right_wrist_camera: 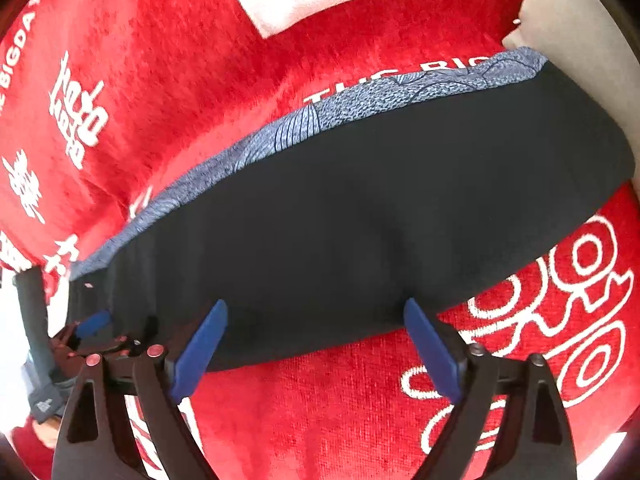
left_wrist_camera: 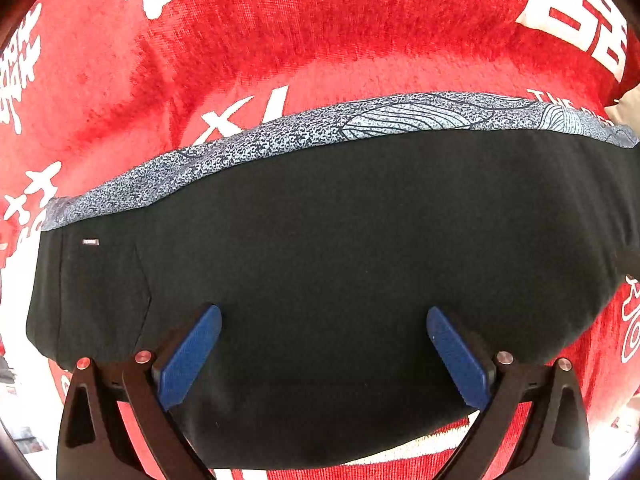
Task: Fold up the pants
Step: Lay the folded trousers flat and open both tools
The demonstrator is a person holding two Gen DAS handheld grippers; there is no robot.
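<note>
The pants point(left_wrist_camera: 340, 240) lie flat as a long folded black band with a blue-and-white patterned strip point(left_wrist_camera: 280, 140) along the far edge. My left gripper point(left_wrist_camera: 324, 316) hovers over the near part of the black cloth, its blue pads point(left_wrist_camera: 188, 356) wide apart, nothing between them. In the right wrist view the pants point(right_wrist_camera: 340, 216) run from lower left to upper right. My right gripper point(right_wrist_camera: 316, 312) stands open at the near edge of the cloth, pads point(right_wrist_camera: 432, 352) spread, not pinching it. The left gripper point(right_wrist_camera: 94, 326) shows at the far left of that view.
A red plush blanket point(left_wrist_camera: 320, 32) with white lettering covers the surface under the pants. A pale grey cushion point(right_wrist_camera: 560, 12) shows at the upper right in the right wrist view. A person's hand point(right_wrist_camera: 46, 400) holds the left gripper's handle at the left edge.
</note>
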